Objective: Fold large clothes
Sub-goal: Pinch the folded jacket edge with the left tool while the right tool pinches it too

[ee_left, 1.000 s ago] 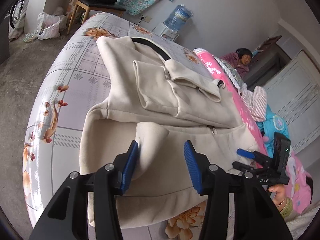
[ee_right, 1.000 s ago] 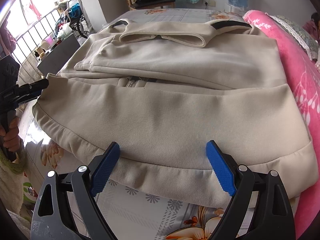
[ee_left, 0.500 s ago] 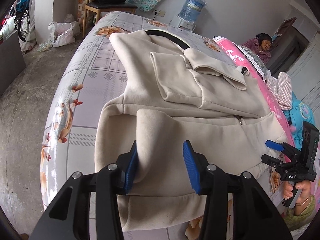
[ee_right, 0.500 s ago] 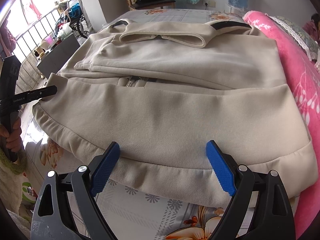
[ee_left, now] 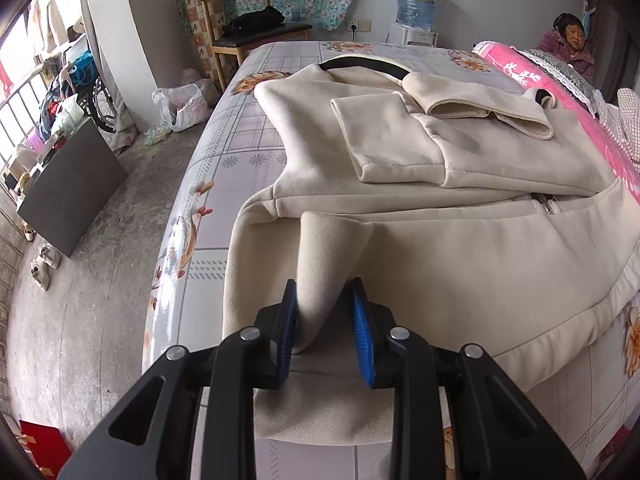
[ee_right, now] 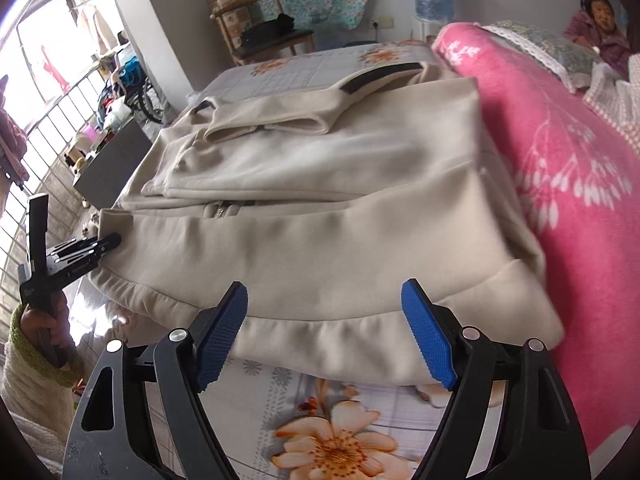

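Jacket (ee_left: 440, 240) fold between left tongs (ee_left: 326, 332)

- The cream jacket's (ee_left: 460, 248) lower hem is covered by the left gripper (ee_left: 325, 332) at 6 o'clock.
- The pink blanket (ee_right: 560, 184) is cut off at 3 o'clock (the jacket's edge beside it is blurred).

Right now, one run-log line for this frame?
stage: hem pickup | left gripper: closing, pinching raised fold of cream jacket | right gripper: closing, still open over hem, no grip | surface: bed
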Available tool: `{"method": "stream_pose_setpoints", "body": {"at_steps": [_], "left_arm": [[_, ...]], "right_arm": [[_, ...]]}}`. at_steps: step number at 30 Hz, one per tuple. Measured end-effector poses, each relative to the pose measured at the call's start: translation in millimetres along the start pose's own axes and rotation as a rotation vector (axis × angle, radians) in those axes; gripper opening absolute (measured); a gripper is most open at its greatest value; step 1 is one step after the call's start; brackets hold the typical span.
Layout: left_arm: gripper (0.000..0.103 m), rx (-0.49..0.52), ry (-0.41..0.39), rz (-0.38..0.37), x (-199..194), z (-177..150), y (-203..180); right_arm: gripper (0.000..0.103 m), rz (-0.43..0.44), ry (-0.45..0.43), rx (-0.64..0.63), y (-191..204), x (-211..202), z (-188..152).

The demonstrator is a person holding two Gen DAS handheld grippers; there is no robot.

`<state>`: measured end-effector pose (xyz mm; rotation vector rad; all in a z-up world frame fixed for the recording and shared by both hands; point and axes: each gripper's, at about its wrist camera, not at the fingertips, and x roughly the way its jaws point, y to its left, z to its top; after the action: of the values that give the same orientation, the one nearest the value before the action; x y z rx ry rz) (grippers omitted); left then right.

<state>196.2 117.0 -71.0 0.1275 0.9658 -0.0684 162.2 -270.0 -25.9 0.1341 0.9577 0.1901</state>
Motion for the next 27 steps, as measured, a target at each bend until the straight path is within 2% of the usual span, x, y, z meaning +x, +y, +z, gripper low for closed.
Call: {"method": "stream_pose_setpoints", "body": {"at_steps": [4,7,12,16,19,22,27], "left_arm": [[0.025,0.024,-0.006,0.041,0,-1,-5],[0.025,0.02,-0.003,0.051,0,1,-6],[0.025,0.012,0.003,0.054,0,2,-7],[0.025,0.013,0.004,0.062,0,2,-9],[0.025,0.008,0.009,0.064,0,2,-11],[0.025,0.007,0.014,0.069,-1,2,-11],[0.025,0.031,0.019,0.097,0,3,-16]], "right_arm": [[0.057,-0.062,-0.02,0.053,-37,-7,15],[0.049,-0.043,-0.02,0.092,-56,1,30],[0.045,-0.101,-0.001,0.099,-72,25,51],[0.039,-0.085,0.056,0.126,-83,38,48],[0.035,-0.071,0.072,0.107,-78,28,40],[0.034,-0.022,0.089,0.086,-72,19,33],[0.027,-0.065,0.122,0.053,-72,31,39]]}}
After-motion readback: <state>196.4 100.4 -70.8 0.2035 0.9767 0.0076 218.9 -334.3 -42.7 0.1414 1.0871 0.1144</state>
